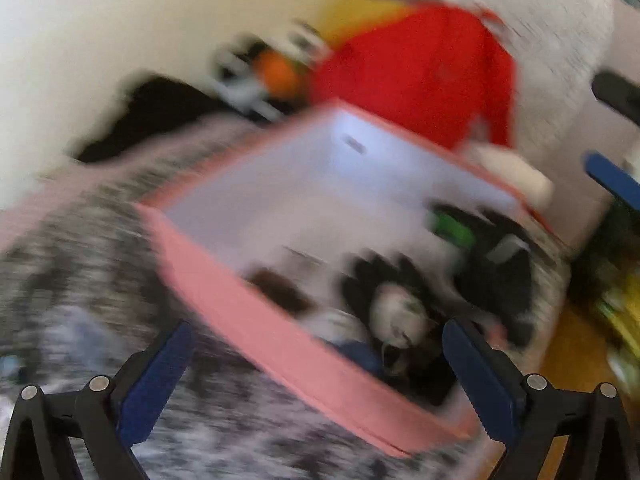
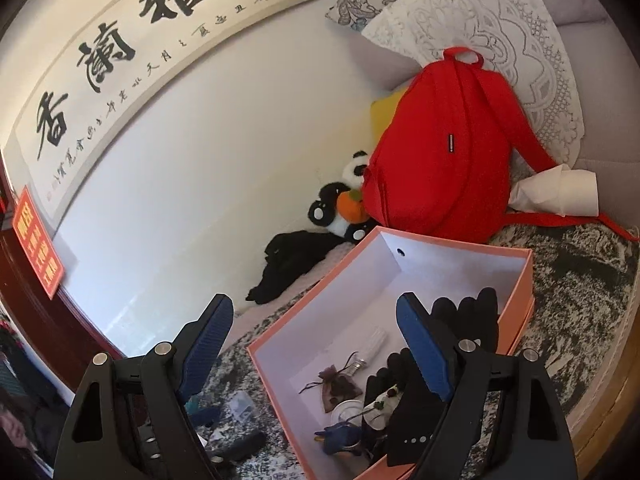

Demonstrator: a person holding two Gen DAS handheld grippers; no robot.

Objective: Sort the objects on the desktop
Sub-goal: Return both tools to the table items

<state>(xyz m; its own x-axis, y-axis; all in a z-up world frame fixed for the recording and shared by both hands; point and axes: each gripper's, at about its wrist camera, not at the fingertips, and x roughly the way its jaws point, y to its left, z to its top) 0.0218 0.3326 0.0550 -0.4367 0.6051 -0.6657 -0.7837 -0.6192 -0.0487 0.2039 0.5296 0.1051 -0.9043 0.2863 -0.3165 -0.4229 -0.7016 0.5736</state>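
A pink box (image 2: pixel 460 246) with a white inside lies on a black-and-white patterned cover. It holds black gloves (image 2: pixel 472 316), a small dark mesh pouch (image 2: pixel 338 386), a clear tube (image 2: pixel 372 344), a blue item (image 2: pixel 340 436) and a round white item (image 2: pixel 384 404). The box also shows, blurred, in the left wrist view (image 1: pixel 260 332). My right gripper (image 2: pixel 316 356) is open and empty above the box's near left corner. My left gripper (image 1: pixel 316 376) is open and empty over the box's near rim.
A red backpack (image 2: pixel 440 168) stands behind the box, with a panda plush (image 2: pixel 344 200), a black cloth (image 2: pixel 292 264) and white paper (image 2: pixel 560 194) nearby. Small items (image 2: pixel 240 404) lie on the cover left of the box. A white wall is on the left.
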